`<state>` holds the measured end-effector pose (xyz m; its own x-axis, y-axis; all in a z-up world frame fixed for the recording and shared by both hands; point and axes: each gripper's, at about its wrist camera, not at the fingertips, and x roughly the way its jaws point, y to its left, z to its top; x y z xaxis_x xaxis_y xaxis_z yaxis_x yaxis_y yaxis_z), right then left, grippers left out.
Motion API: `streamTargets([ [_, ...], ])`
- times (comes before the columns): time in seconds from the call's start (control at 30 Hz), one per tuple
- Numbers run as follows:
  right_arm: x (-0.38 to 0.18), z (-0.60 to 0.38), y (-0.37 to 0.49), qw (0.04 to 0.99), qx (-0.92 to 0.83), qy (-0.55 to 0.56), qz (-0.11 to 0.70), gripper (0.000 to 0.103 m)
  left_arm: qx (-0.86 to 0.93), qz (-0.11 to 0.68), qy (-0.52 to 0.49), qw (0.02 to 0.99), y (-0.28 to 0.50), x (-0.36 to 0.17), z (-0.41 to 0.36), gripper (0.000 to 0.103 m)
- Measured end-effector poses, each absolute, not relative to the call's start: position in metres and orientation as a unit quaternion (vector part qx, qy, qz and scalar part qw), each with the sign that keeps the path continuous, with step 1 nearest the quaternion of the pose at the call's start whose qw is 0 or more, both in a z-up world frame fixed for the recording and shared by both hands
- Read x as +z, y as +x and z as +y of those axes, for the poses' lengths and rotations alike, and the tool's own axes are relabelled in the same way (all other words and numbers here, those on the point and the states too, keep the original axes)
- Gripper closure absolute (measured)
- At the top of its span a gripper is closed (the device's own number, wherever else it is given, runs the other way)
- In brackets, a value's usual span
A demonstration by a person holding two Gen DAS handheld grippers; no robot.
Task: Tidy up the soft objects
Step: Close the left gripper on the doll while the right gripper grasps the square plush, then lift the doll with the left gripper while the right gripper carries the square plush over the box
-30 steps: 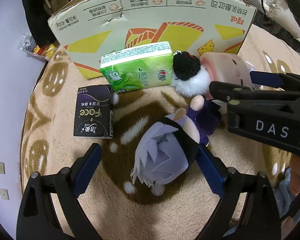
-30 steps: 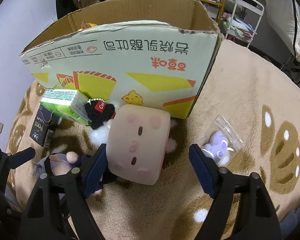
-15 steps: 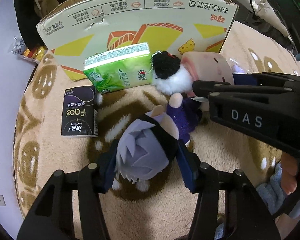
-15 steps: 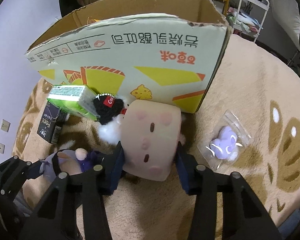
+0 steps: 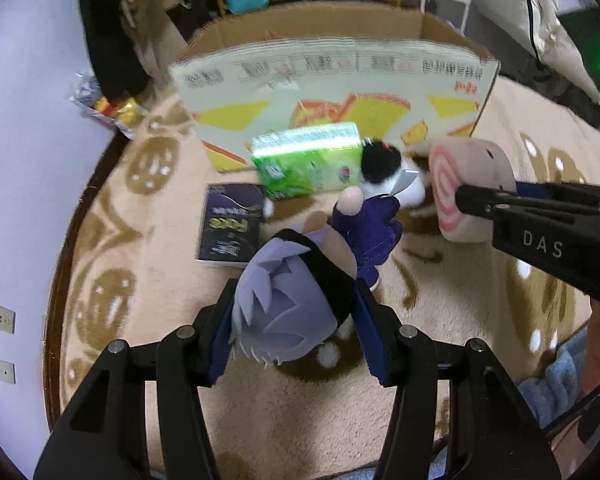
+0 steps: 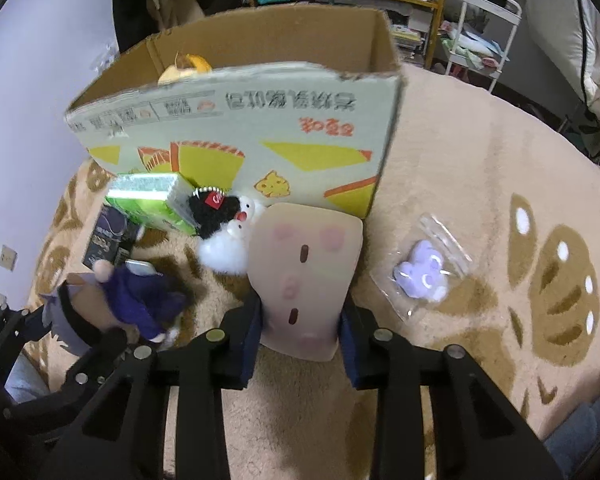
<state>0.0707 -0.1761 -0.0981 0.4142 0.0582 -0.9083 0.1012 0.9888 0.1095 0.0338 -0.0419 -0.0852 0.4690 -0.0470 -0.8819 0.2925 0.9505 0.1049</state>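
My left gripper (image 5: pixel 294 332) is shut on the head of a grey-haired plush doll (image 5: pixel 292 304) in a purple coat, lifted off the rug; the doll also shows in the right wrist view (image 6: pixel 112 300). My right gripper (image 6: pixel 300 344) is shut on a pink roll-shaped plush (image 6: pixel 304 276), also lifted; it shows in the left wrist view (image 5: pixel 472 184). A black and white fluffy plush (image 6: pixel 224 232) lies by the open cardboard box (image 6: pixel 240 116). A green tissue pack (image 5: pixel 308 160) leans on the box front.
A black tissue pack (image 5: pixel 230 224) lies flat on the beige patterned rug (image 6: pixel 480 184). A small purple toy in a clear bag (image 6: pixel 424 272) lies to the right. Something yellow (image 6: pixel 186 66) sits inside the box. Shelves and a white cart stand behind.
Both grippers closed on their plush toys and lifted them off the rug. The view has pulled back and up from the box.
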Motion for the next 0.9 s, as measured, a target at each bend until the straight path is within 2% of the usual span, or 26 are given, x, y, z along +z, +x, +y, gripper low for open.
streamTargets([
  [0.43,-0.027,-0.184,0.048,0.893,-0.004,0.073,0.444,0.068,-0.082,0.368,0.108,0.92,0.022,-0.004,-0.025,0.049],
  [0.9,0.038,-0.177,0.021,0.951,0.013,0.055,0.305,0.068,-0.069,0.274,0.095,0.954,0.027,0.037,-0.006,0.049],
])
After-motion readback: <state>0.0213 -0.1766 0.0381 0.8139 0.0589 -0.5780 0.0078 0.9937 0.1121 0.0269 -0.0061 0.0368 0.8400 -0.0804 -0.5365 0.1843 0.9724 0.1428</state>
